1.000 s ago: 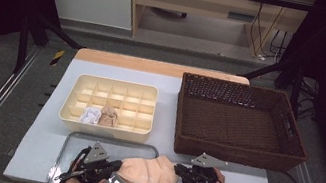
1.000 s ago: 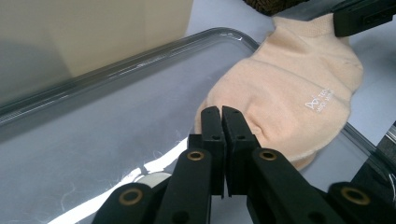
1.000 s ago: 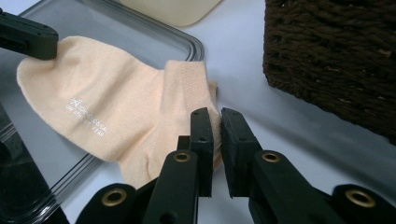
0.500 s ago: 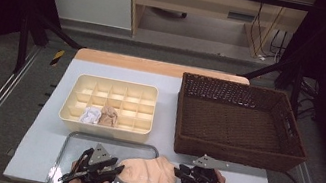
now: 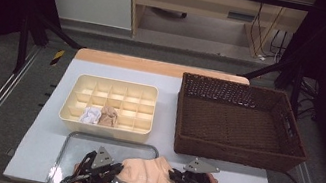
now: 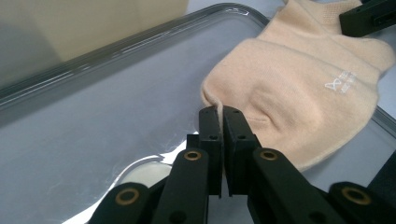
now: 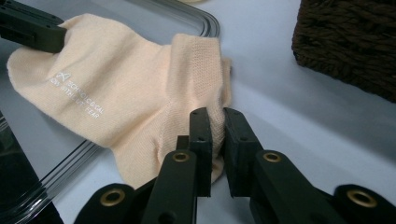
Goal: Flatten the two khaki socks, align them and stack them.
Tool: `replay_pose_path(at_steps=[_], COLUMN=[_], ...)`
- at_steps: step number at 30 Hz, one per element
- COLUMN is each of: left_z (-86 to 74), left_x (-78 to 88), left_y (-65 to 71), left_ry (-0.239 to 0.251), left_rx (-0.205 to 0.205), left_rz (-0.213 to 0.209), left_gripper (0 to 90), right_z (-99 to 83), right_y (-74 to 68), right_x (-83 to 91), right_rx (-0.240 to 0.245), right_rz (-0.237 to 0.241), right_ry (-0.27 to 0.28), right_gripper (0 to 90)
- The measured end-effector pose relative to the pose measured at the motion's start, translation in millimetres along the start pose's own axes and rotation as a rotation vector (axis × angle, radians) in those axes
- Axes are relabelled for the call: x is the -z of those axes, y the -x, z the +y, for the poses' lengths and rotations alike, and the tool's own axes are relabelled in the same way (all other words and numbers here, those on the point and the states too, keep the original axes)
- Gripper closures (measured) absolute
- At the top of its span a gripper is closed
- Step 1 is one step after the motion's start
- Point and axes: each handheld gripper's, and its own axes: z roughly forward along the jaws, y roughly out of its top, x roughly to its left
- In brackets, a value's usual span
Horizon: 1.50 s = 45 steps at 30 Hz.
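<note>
Both claws just opened & re-closed: we hold sock toe in left claw, cuff in right claw, stretched flat over tray for folding.

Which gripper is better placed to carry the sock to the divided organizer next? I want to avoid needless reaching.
Probably the left gripper: it is shut on the sock at the toe end and sits almost straight below the divided organizer. The right gripper pinches the cuff, nearer the wicker basket.

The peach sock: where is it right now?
In the high view the sock lies at the table's near edge, across the metal tray's right rim, between both grippers.
</note>
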Motion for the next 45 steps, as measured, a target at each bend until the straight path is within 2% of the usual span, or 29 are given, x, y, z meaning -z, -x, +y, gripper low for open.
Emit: replay_pose_path(at_steps=[4,7,10,13,15,18,21,26,33,40,45], left_z=[-1.8,-4.7,-7.1,-7.8,-7.8,-6.4,-3.0,7.1,21.3,32.0,37.2], left_x=[7.9,8.6,6.6,6.2,6.0,7.3,9.8,13.4,13.9,2.9,-5.1], left_y=[-4.4,-0.1,5.3,6.0,4.9,2.0,-0.4,-0.3,3.1,6.6,14.1], left_ry=[0.012,0.013,0.006,0.015,0.019,0.034,0.054,0.087,0.118,0.134,0.136], left_rx=[0.0,-0.011,-0.034,-0.035,-0.028,-0.013,0.001,0.004,-0.01,-0.019,-0.026], left_rz=[0.003,0.006,0.014,0.02,0.021,0.014,0.006,-0.005,-0.026,-0.023,-0.044], left_gripper=[86.7,86.7,86.6,85.6,82.2,75.1,71.0,68.7,73.9,79.1,83.8], right_z=[4.2,9.2,10.1,10.1,9.0,9.5,9.9,6.3,2.9,-0.2,-1.9], right_y=[6.7,11.1,12.4,11.1,11.2,12.7,15.9,25.7,30.6,30.9,31.8], right_x=[3.5,3.0,-3.8,-3.9,-2.9,3.7,12.2,22.7,29.4,28.5,26.7], right_rx=[-0.01,-0.009,0.003,0.008,0.013,-0.006,-0.033,-0.052,-0.063,-0.071,-0.073], right_rz=[-0.027,-0.054,-0.083,-0.078,-0.079,-0.055,-0.035,-0.058,-0.055,-0.053,-0.05], right_ry=[0.015,0.029,-0.008,-0.013,-0.005,0.045,0.096,0.132,0.166,0.156,0.151], right_gripper=[84.5,84.5,84.3,82.2,76.8,70.8,68.9,69.2,68.3,67.2,66.5])
